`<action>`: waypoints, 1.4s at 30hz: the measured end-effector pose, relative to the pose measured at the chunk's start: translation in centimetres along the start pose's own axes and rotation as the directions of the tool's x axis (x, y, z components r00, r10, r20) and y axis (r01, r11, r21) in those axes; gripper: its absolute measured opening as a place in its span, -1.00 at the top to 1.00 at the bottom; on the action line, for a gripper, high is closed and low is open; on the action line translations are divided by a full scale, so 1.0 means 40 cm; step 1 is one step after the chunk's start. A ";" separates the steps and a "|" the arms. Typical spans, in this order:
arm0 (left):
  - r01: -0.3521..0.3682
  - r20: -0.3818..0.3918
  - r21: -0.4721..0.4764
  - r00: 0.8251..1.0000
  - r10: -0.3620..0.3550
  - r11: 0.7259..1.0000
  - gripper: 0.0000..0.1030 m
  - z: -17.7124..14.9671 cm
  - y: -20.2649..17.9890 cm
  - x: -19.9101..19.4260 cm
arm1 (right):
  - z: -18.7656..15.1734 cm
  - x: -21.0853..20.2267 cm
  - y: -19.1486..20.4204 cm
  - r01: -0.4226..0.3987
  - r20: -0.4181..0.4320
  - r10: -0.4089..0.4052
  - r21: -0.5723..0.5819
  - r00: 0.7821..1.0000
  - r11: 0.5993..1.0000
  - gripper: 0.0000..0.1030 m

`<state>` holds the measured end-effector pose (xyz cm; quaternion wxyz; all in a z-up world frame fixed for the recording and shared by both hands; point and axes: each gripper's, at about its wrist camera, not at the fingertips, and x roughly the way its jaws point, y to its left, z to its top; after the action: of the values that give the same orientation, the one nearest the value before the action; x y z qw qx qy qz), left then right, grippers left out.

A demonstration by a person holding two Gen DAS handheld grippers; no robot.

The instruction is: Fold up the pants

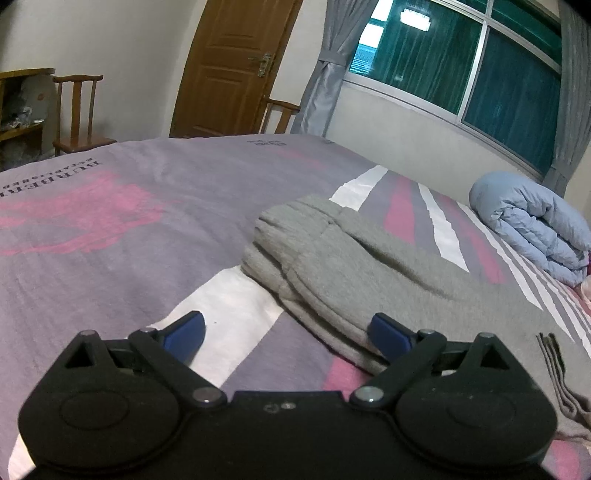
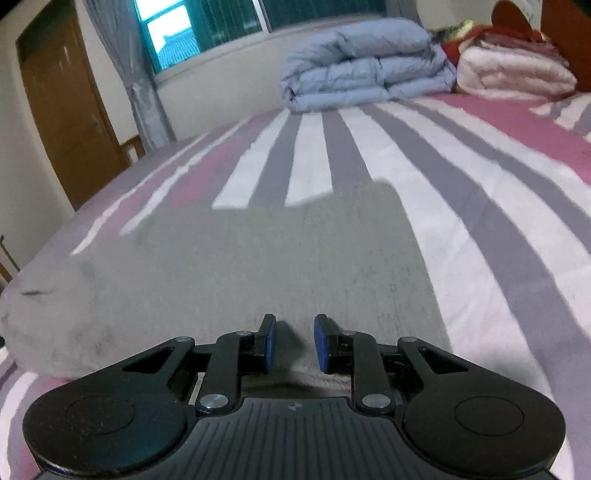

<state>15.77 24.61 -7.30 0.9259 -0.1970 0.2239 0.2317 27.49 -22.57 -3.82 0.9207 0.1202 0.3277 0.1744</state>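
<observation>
Left tool (image 1: 286,332) spread wide, right tool (image 2: 294,343) part-open, empty, over grey pants (image 2: 258,258), door (image 1: 229,66) left-view only

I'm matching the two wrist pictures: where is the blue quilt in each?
Left wrist: blue quilt at the right edge, beyond the grey pants.
Right wrist: blue quilt top centre, on the bed's far end.
Shared landmark: the window behind it.

Striped bed (image 2: 461,206); wooden door (image 1: 229,66); grey curtains (image 1: 325,70); green-tinted window (image 1: 461,66).
</observation>
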 end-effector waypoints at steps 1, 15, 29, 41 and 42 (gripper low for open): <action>0.004 0.000 -0.004 1.000 -0.004 1.000 -0.75 0.001 0.001 0.000 | 0.016 -0.003 -0.001 0.000 0.039 0.000 0.002 0.999 1.000 0.55; 0.222 -0.030 -0.265 0.971 -0.238 0.938 -0.46 0.031 0.020 0.077 | 0.059 -0.047 -0.096 -0.007 0.114 0.007 0.001 0.993 1.000 0.44; 0.345 0.010 -0.515 0.918 -0.397 0.785 0.60 0.026 0.134 0.238 | 0.012 -0.167 -0.206 -0.020 0.175 -0.020 0.225 0.984 0.974 -0.28; 0.511 0.056 0.000 0.858 -0.511 0.859 0.80 0.099 -0.260 0.004 | 0.018 -0.247 -0.382 0.083 0.188 -0.170 0.401 0.967 0.912 -0.28; 0.532 0.047 0.039 0.845 -0.533 0.846 0.80 0.098 -0.318 -0.009 | 0.020 -0.252 -0.392 0.073 0.195 -0.166 0.411 0.967 0.909 -0.28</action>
<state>23.33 15.96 -0.58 0.9621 -0.2337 0.1373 -0.0313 24.48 -40.95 -2.81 0.9168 0.3044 0.2566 0.0319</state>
